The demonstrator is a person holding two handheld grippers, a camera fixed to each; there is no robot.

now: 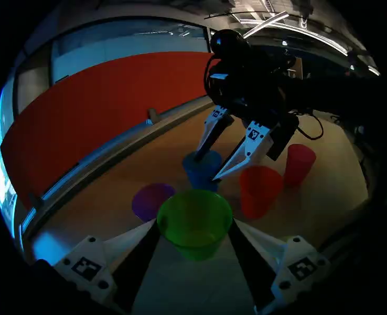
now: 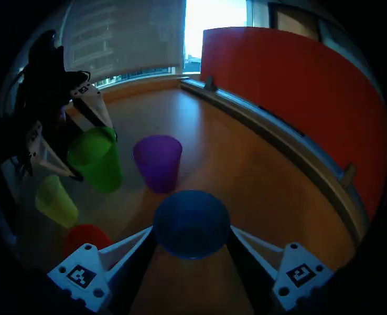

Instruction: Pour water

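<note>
Green cup [image 1: 194, 223] is nearest, upright, clamped btwn fingers of L gripper [image 1: 194, 222]. R gripper [image 2: 191, 227] likewise pinches blue cup [image 2: 191, 220], also upright. In left gripper view blue is at 12 o'clock from green, purple cup [image 1: 151, 200] at 10, orange cup [image 1: 259, 190] at 2. Pickup looks done on both. Neither cup is tipped, so the pour itself is prob. still to do. Water level: can't tell.

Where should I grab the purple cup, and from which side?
Take the purple cup by its upper wall, just under the rim, one finger on each side. It stands upright with its mouth up and narrows toward the base, so come in level from the side. The side away from the green cup looks freest.
</note>
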